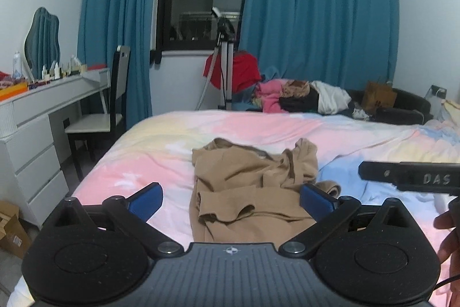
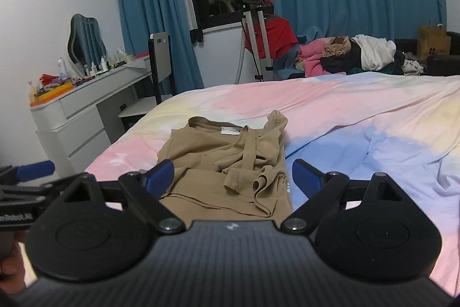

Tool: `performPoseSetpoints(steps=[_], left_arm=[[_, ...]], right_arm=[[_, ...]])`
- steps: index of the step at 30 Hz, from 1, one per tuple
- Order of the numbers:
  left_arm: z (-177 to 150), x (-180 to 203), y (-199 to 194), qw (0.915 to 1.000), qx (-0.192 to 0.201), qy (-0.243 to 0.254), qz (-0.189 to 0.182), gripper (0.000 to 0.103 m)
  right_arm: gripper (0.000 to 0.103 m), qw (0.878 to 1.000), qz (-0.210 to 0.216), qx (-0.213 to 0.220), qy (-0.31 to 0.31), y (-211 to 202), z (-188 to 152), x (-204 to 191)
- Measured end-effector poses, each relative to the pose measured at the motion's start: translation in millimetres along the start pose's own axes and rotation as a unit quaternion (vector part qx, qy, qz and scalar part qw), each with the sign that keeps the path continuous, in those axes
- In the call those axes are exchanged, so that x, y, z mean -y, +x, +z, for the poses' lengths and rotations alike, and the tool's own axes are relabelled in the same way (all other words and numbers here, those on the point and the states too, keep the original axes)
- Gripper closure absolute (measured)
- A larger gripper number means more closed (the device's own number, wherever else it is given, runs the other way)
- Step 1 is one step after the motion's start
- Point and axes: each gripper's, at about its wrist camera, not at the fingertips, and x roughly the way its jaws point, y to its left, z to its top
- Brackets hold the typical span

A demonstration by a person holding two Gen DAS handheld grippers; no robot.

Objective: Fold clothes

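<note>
Lying rumpled on the pastel bed, toward its left edge and near corner, the tan garment is partly folded: its lower part lies fairly flat, while the upper part is bunched, with a sleeve and cuff flopped loosely across the middle. A white label shows at the neckline in the right wrist view, at the end farthest from the cameras.

Judging by how it drapes and wrinkles, the fabric is thin, soft and light. It will sag and slide on itself, so a single pinch will drag only one layer and leave the rest behind. The better holds look like the hem corners or the outer edges of the flat lower part, taken with both grippers at once so the cloth lifts evenly. The loose sleeve probably needs tucking in first.

The left gripper has its jaws spread wide with nothing between them; the garment lies below and just ahead, framed between the blue pads but not touched. The right gripper also has its jaws fully apart and empty, hovering above the garment's near end. Each gripper shows at the edge of the other's view, so they sit side by side.

A heap of other clothes waits beyond the bed's far edge.
</note>
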Motion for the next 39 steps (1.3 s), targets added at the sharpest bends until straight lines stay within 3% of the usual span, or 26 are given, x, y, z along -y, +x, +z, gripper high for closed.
performPoseSetpoints(steps=[7, 11, 14, 18, 21, 24, 26, 28, 30, 32, 34, 36, 38, 39], left_arm=[[-4.9, -3.9, 9.5, 0.9976, -0.043, -0.041, -0.034, 0.0], [-15.8, -4.8, 24.5, 0.9851, -0.122, -0.098, -0.071, 0.0], [-31.8, -6.5, 41.7, 0.9625, -0.203, -0.152, -0.096, 0.001], [-57.3, -18.7, 61.7, 0.9189, -0.286, -0.243, -0.122, 0.007], [-73.7, -32.5, 72.1, 0.8913, -0.306, -0.31, -0.128, 0.007], [-84.9, -50.8, 80.4, 0.872, -0.29, -0.374, -0.126, 0.007], [-91.0, -62.1, 83.2, 0.8577, -0.278, -0.414, -0.125, 0.008], [-95.3, -70.3, 82.5, 0.8465, -0.269, -0.442, -0.125, 0.011], [-98.4, -75.1, 79.1, 0.8423, -0.262, -0.455, -0.12, 0.022], [-101.4, -77.5, 77.5, 0.8404, -0.258, -0.464, -0.112, 0.029], [-103.2, -78.8, 76.7, 0.839, -0.253, -0.47, -0.104, 0.035], [-101.6, -78.6, 75.5, 0.8466, -0.246, -0.462, -0.098, 0.05], [-99.6, -77.2, 74.3, 0.8549, -0.242, -0.45, -0.089, 0.063], [-98.5, -76.4, 73.8, 0.8589, -0.24, -0.445, -0.085, 0.074]], right_arm=[[0.012, 1.0, -0.008, -0.009, 0.025, 5.3, -3.6, 7.7], [0.012, 0.998, -0.019, -0.023, 0.051, 9.9, -5.7, 15.6], [0.013, 0.997, -0.024, -0.031, 0.066, 13.0, -7.5, 20.4], [0.012, 0.996, -0.026, -0.037, 0.071, 15.4, -9.4, 22.2], [0.013, 0.996, -0.022, -0.041, 0.071, 17.0, -10.6, 21.6], [0.013, 0.995, -0.011, -0.049, 0.082, 19.6, -12.6, 20.9], [0.013, 0.989, 0.012, -0.069, 0.13, 22.9, -15.4, 26.4], [0.013, 0.971, 0.057, -0.102, 0.206, 29.2, -21.4, 36.1], [0.013, 0.942, 0.104, -0.139, 0.288, 36.1, -35.1, 42.9], [0.012, 0.903, 0.147, -0.174, 0.364, 42.1, -51.6, 46.9], [0.01, 0.855, 0.181, -0.206, 0.44, 46.2, -74.2, 45.4], [0.011, 0.808, 0.211, -0.236, 0.496, 50.6, -98.4, 37.5], [0.01, 0.794, 0.216, -0.262, 0.505, 55.2, -113.3, 26.0], [0.01, 0.789, 0.218, -0.27, 0.506, 57.7, -118.6, 21.6]])
